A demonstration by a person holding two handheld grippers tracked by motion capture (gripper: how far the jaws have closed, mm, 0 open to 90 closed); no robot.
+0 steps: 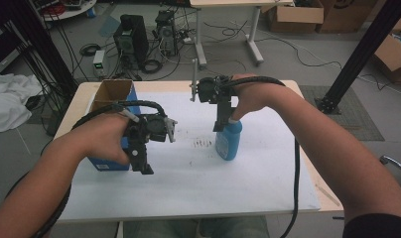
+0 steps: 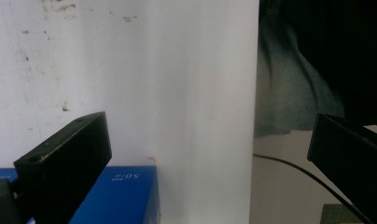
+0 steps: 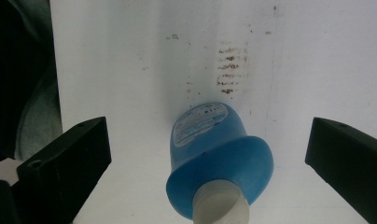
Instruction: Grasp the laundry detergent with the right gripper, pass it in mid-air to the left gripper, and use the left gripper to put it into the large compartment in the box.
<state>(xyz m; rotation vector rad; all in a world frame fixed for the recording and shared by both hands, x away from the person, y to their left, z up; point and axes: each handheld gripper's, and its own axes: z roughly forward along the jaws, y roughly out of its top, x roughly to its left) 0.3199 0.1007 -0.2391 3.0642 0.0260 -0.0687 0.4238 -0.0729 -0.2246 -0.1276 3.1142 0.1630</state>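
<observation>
The right gripper (image 3: 207,163) hung wide open directly above the blue bottle (image 3: 214,154), which stood upright on the desk (image 1: 188,183). The left gripper (image 2: 207,158), also wide and empty, waited beside the blue box (image 2: 126,196). Next, it seemed, came lowering and closing around the bottle's neck.

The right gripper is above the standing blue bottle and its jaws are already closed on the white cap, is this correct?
Not quite. The right gripper is above the standing blue bottle, but its jaws are wide open, one on each side, clear of the white cap. The right gripper view shows it.
</observation>
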